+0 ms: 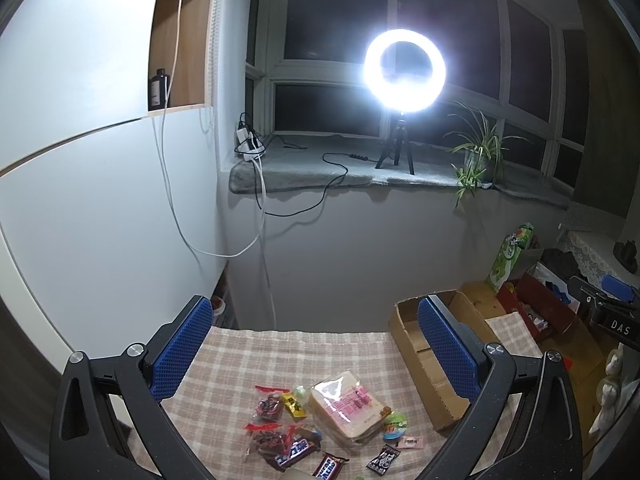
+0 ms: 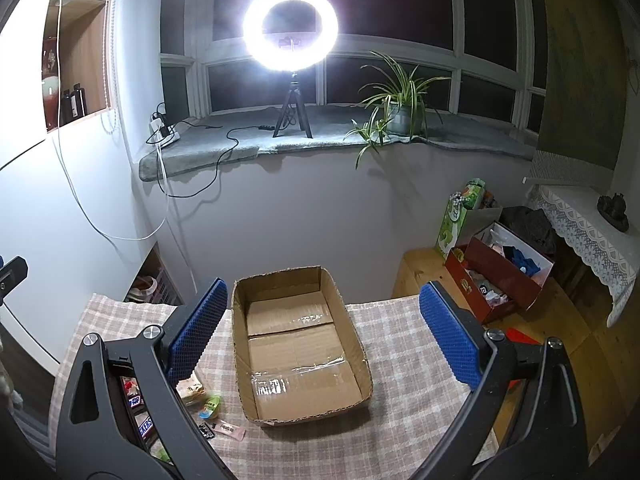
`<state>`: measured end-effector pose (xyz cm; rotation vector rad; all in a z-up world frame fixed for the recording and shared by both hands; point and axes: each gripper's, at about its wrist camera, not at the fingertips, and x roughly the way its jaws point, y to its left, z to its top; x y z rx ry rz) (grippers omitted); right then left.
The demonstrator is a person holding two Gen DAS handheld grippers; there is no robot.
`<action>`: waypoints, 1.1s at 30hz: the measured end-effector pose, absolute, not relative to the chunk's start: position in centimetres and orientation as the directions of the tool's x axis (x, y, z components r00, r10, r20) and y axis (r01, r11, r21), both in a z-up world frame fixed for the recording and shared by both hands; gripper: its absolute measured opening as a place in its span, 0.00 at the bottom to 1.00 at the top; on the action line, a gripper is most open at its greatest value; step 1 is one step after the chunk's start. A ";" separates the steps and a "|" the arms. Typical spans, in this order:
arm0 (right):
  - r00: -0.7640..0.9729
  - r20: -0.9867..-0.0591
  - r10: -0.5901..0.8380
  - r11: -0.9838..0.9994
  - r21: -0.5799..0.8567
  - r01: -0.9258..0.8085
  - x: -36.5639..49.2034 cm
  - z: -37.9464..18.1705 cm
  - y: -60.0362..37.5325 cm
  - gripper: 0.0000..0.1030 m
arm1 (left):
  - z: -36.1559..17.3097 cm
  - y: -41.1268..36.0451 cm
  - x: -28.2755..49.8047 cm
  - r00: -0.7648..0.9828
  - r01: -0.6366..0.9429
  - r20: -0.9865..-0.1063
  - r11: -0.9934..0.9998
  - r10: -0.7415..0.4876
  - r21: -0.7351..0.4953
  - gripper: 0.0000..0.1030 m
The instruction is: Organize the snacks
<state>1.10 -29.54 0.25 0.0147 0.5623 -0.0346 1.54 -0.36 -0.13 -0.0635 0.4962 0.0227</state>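
left gripper (image 1: pixel 316 344) fingers spread, right gripper (image 2: pixel 320 336) likewise

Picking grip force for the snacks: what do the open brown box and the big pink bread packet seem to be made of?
Open brown box: corrugated cardboard, matte, ragged cut rim, glossy tape across the floor. Big pink bread packet: probably thin clear plastic film, shiny, slices visible through it.

A ring light (image 1: pixel 404 70) on the windowsill (image 1: pixel 304 168) is the main light, blown out to white glare in both views against black window panes. It throws cable shadows on the wall below the sill. The bench (image 2: pixel 400 360) is evenly lit and sharp. Fisheye bending curves the frames; corners fall dark.
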 end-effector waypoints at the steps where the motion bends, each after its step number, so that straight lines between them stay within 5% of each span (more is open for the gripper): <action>1: 0.845 -0.534 -0.027 0.999 0.006 0.036 1.3 -0.2 -29.8 0.96 | -0.2 -0.3 1.5 0.879 -0.038 -0.477 0.998 0.007 -0.056 0.99; 33: 0.786 -0.618 0.031 1.000 0.023 -0.022 2.4 -3.6 -29.3 0.96 | -2.1 1.3 1.4 0.842 -0.081 -0.537 0.996 0.045 -0.043 0.99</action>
